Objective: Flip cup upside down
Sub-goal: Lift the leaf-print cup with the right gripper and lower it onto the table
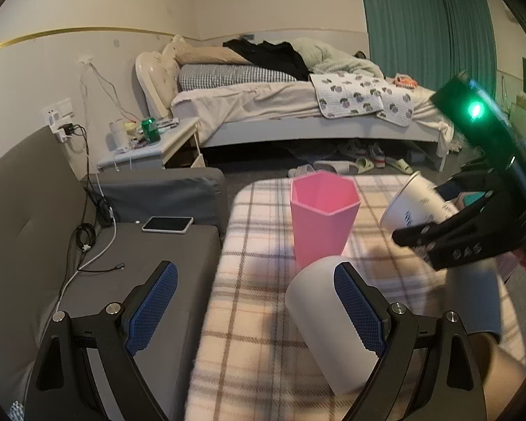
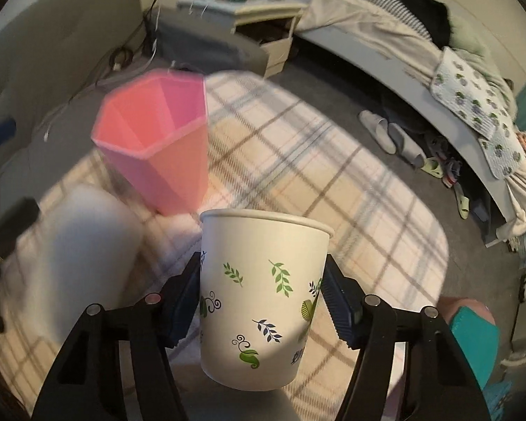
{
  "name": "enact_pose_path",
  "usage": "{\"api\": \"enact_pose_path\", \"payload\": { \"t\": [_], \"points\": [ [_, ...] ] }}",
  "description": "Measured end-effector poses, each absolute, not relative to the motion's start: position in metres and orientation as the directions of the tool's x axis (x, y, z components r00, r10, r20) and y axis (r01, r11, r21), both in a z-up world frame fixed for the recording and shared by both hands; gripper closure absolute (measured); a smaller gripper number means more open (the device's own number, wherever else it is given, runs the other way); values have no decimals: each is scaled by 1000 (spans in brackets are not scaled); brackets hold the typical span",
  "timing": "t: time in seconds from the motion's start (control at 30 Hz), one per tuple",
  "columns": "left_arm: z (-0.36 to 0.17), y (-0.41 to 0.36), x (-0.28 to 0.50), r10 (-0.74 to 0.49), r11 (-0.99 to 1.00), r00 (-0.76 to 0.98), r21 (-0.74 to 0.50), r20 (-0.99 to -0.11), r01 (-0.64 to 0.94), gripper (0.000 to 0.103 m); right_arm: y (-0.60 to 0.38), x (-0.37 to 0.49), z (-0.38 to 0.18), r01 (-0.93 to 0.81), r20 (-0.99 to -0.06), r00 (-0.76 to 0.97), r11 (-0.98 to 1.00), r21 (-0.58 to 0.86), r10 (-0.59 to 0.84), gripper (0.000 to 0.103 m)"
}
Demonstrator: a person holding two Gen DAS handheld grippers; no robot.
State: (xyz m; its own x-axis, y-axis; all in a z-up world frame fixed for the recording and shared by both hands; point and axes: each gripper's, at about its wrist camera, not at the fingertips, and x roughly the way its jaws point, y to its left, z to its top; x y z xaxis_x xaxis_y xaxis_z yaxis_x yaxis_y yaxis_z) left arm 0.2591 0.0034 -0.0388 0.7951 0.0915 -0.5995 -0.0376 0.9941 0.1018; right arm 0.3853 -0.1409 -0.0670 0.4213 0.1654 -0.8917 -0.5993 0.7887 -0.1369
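The right claw (image 2: pixel 261 301) is clamped on the paper cup (image 2: pixel 263 298), one blue pad pressed to each side of its wall, low centre of the right wrist view. The cup is white with green and dark leaf prints; its rolled rim points away from the camera and its base faces the lens. In the left wrist view the same cup (image 1: pixel 415 207) sits at the right edge, held off the worktop (image 1: pixel 263 315) and tipped so its mouth faces up and to the left, with the right claw (image 1: pixel 424 242) reaching in from the right under a glowing green light.

The left claw (image 1: pixel 256 312) stands wide open at the bottom of its own view, holding nothing. Its right pad overlaps a plain white cup (image 1: pixel 319 312) lying on its side on the checked cloth; whether pad and cup touch cannot be told from here. In the right wrist view that white cup (image 2: pixel 87 245) is a blur at lower left.

Just beyond it, mid-frame, a pink faceted cup (image 1: pixel 322 217) stands upright on the cloth, mouth up; the right wrist view shows it (image 2: pixel 157 140) at upper left, blurred.

Left of the worktop is a grey sofa (image 1: pixel 150 252) with a phone (image 1: pixel 167 224) and cables on it. A bedside table (image 1: pixel 150 144) and an unmade bed (image 1: pixel 298 101) fill the background, slippers (image 1: pixel 336 166) lie under it, and green curtains (image 1: pixel 427 24) hang at upper right
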Motion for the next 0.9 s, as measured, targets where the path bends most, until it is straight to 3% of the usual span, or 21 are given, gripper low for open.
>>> {"api": "enact_pose_path", "payload": {
  "t": [0.2,0.4,0.5,0.67,0.9],
  "points": [
    [16,9,221,46,999,796,11,-603,-50,9,-147,343,13,-536,-856,496,827,-168,147,39],
    [53,16,150,58,998,809,38,-585,-44,9,-151,249,95,-471,-805,574,865,-173,152,39],
    [59,26,113,58,998,811,26,-583,-52,9,-150,195,109,-451,-793,586,880,-148,167,39],
    [49,41,56,85,996,804,47,-589,-72,9,-144,121,95,-399,-788,574,917,-32,222,39],
    [2,57,26,95,994,763,13,-639,-113,9,-124,66,11,-262,-807,541,959,106,237,39]
  ]
}}
